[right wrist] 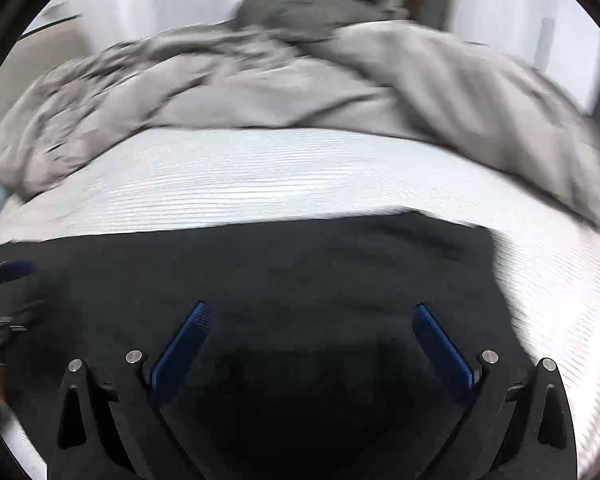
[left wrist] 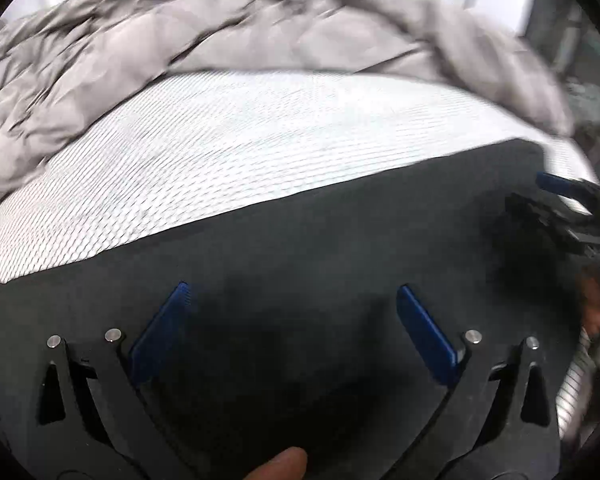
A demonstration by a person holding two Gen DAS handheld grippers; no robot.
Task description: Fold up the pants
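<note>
Both cams sit low, close over the black pants [left wrist: 340, 240], facing fwd across the white sheet [left wrist: 220, 140] to the grey duvet [left wrist: 180, 40]. L view catches the right gripper [left wrist: 560, 196] at its right edge; R view the left gripper [right wrist: 4, 280] at its left edge.

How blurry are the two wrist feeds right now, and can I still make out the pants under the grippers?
Left wrist view: the grey duvet is motion-smeared; the black pants show as a dark featureless mass, with the left gripper sharp and open. Right wrist view: similar smear across the white mattress cover and the frame's edges; the right gripper is crisp and open. Both show fisheye bowing.
</note>
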